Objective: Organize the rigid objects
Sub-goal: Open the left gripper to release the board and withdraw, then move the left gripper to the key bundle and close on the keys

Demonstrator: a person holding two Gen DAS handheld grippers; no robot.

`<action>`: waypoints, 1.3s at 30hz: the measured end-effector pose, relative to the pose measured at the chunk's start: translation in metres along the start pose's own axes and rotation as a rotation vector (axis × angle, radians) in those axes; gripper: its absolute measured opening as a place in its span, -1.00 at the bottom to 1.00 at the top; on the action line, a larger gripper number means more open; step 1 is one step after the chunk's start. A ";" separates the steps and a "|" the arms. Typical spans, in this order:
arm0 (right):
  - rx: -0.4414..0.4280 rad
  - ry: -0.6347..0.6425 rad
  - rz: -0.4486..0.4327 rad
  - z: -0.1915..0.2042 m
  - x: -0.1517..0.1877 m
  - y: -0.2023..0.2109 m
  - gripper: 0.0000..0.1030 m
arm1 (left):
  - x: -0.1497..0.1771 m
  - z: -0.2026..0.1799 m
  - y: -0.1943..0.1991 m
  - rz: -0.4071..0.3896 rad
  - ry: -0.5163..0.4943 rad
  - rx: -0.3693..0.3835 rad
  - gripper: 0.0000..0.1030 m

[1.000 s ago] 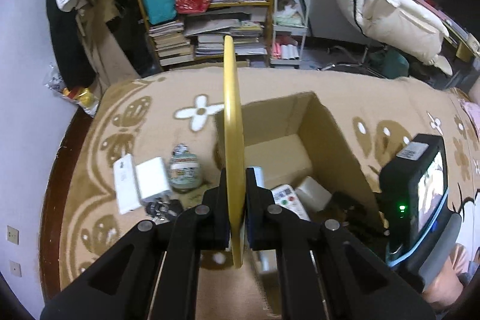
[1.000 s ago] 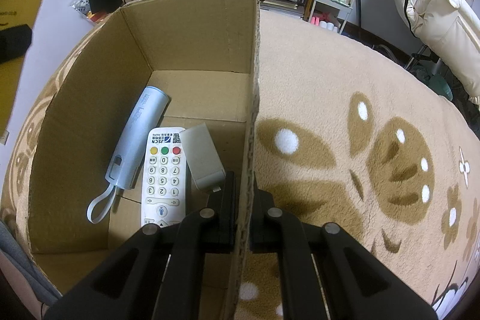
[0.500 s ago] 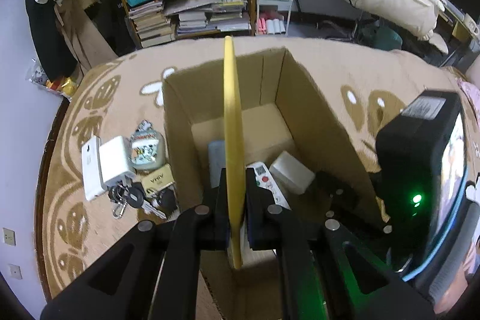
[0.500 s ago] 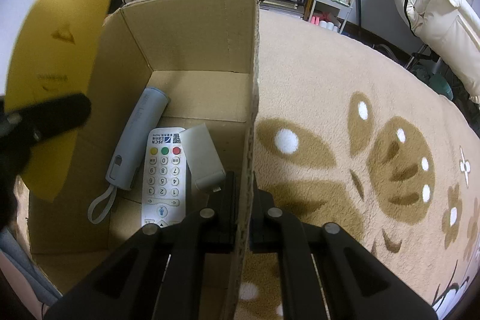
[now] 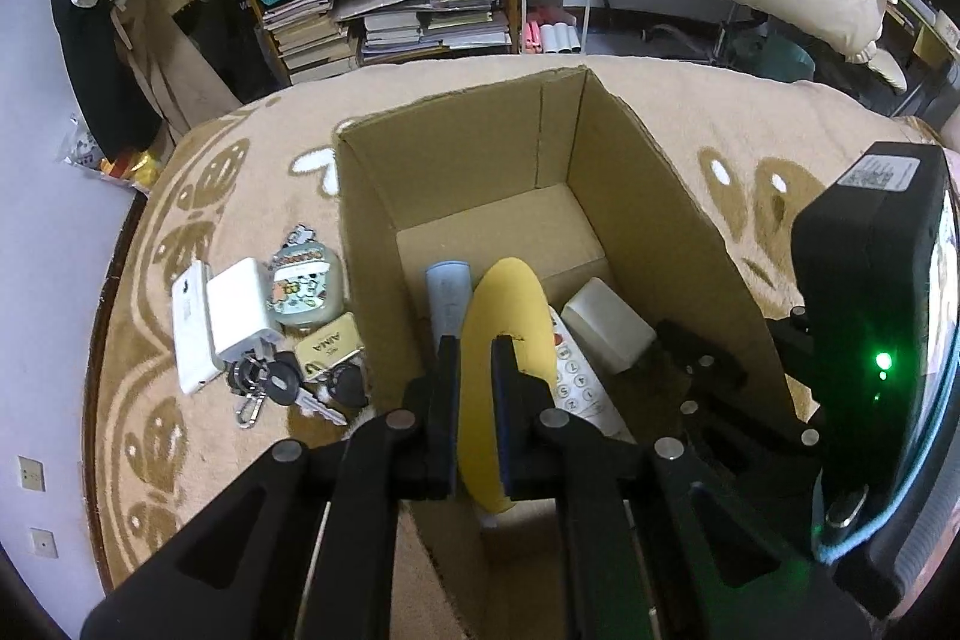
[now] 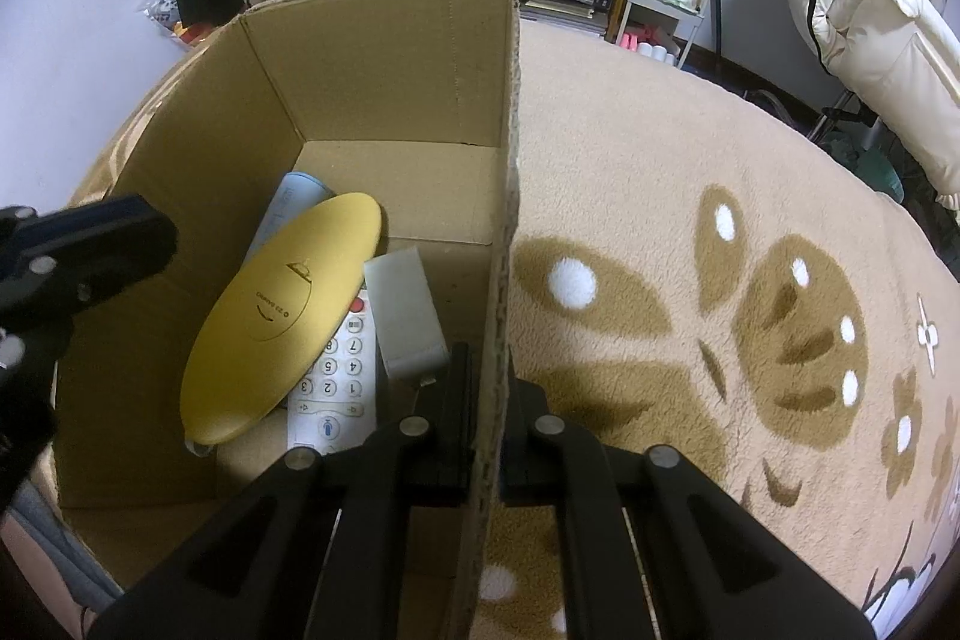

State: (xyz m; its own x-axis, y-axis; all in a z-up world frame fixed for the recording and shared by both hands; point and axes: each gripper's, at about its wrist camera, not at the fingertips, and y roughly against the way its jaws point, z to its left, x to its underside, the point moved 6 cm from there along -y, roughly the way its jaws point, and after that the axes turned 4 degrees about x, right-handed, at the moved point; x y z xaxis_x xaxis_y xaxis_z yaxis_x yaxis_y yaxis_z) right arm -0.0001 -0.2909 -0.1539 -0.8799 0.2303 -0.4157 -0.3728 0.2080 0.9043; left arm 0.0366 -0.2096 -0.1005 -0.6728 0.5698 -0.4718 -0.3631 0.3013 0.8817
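Observation:
A yellow oval disc lies tilted inside the open cardboard box, resting on a white remote and a pale blue tube; a white block lies beside them. My left gripper is open above the box, its jaws apart on either side of the disc's near end, not pinching it. My right gripper is shut on the box's right wall. The disc also shows in the right wrist view.
Left of the box on the beige patterned blanket lie a white phone, a white charger, a round decorated tin, a gold tag and keys. Bookshelves stand behind.
The left gripper carried the upright yellow disc over the box, lowered it and opened. The disc now lies tilted on the items inside. The right gripper stayed clamped on the box wall.

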 end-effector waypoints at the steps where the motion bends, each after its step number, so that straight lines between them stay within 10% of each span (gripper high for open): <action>1: 0.000 0.000 0.000 0.000 0.000 0.000 -0.87 | -0.001 0.002 0.003 -0.007 -0.001 -0.003 -0.80; 11: 0.000 0.000 0.000 0.000 0.000 0.000 -0.87 | -0.011 0.049 0.032 -0.059 0.063 -0.040 -0.62; 22: 0.001 0.000 0.002 0.001 0.000 0.000 -0.87 | -0.017 0.113 0.035 -0.153 0.120 -0.194 0.93; 39: -0.003 -0.001 0.007 0.000 0.001 -0.001 -0.87 | 0.013 0.176 -0.025 -0.084 0.317 -0.149 0.94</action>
State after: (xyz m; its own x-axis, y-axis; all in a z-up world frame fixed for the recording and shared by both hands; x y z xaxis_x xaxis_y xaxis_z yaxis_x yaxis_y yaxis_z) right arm -0.0009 -0.2903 -0.1555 -0.8819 0.2330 -0.4098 -0.3677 0.2041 0.9073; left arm 0.1502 -0.0753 -0.1282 -0.7947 0.2752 -0.5410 -0.4998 0.2089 0.8405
